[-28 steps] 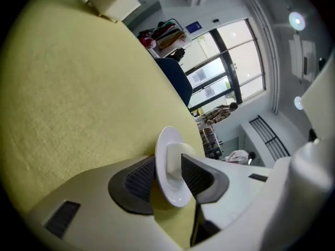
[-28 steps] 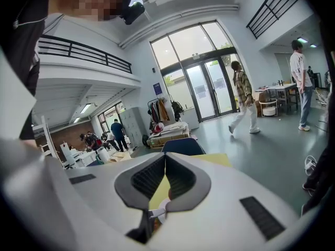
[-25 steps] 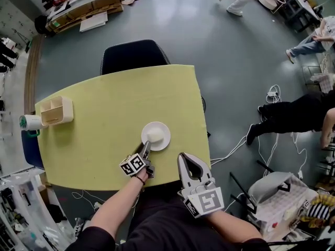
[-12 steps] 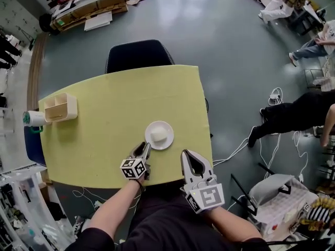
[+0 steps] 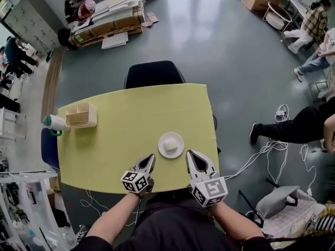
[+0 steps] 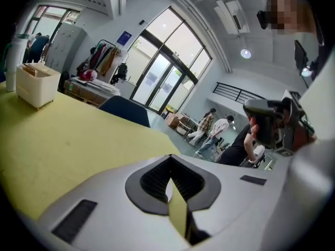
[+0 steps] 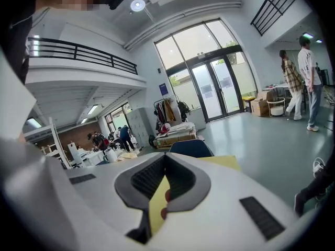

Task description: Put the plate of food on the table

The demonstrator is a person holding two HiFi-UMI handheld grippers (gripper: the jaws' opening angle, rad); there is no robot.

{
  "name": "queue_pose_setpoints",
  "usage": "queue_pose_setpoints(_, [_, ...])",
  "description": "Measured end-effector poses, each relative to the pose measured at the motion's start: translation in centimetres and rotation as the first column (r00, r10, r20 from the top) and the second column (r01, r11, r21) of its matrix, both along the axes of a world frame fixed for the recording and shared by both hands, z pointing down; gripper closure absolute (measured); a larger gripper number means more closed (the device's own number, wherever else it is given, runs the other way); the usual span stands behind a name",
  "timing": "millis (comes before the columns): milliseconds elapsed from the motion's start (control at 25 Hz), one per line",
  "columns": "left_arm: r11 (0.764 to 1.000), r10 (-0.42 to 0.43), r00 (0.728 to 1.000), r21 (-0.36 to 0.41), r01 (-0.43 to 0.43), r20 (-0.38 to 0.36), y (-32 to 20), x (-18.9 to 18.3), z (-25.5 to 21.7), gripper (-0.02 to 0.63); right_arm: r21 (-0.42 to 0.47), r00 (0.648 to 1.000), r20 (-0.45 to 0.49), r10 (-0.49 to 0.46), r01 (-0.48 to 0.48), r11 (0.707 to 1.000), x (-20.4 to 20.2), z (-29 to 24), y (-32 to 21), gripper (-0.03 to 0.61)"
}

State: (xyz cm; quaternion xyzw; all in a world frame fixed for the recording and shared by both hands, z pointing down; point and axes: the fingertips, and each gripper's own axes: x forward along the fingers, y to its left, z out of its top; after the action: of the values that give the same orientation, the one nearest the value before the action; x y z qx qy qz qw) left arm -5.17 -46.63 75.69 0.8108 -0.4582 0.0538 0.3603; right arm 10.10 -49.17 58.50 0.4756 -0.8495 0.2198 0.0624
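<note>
Left gripper – jaws have just been closing and now meet tip to tip with nothing between them; its own view shows only yellow tabletop through the gap behind the tips. Right gripper is clenched too and empty. Both hover over the near edge of the yellow-green table top, one on each side of the small round white plate, near it but apart from it.

The plate sits flat on the table, near the front edge and towards the right side, with a pale lump of food on it. A cream plastic desk organiser is well apart at the far left.

Judgement: placement looks done, so the step in hand is clearing away. To do it well, draw both grippers back toward the body – not across the plate – so no jaw clips the rim and slides it toward the edge. Keeping the jaws together should help, since closed tips are narrower and less likely to catch the plate. Plate should need no re-grip as long as it lies flat.
</note>
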Motion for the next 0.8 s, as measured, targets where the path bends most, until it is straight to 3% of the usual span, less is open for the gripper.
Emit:
queue_pose_setpoints(240, [0.982,0.086,0.993,0.176,-0.071,-0.08,1.0,0.8,-10.4,0.604,0.037,0.997,-0.018,-0.074,0.074,0.997,-1.4,-1.9,1.6,0.566])
queue_pose_setpoints(440, [0.924,0.161,0.987,0.349,-0.156,0.013,2.6,1.4,-18.1,0.604,0.062,0.995,-0.006,-0.098,0.098,0.993,-2.2,-3.9,2.8,0.566])
queue_pose_setpoints(800, [0.874,0.16,0.987,0.463,-0.143,0.003,3.9,1.1,-25.6,0.604,0.152,0.988,-0.014,-0.156,0.156,0.976,-4.2,-7.9,2.8,0.566])
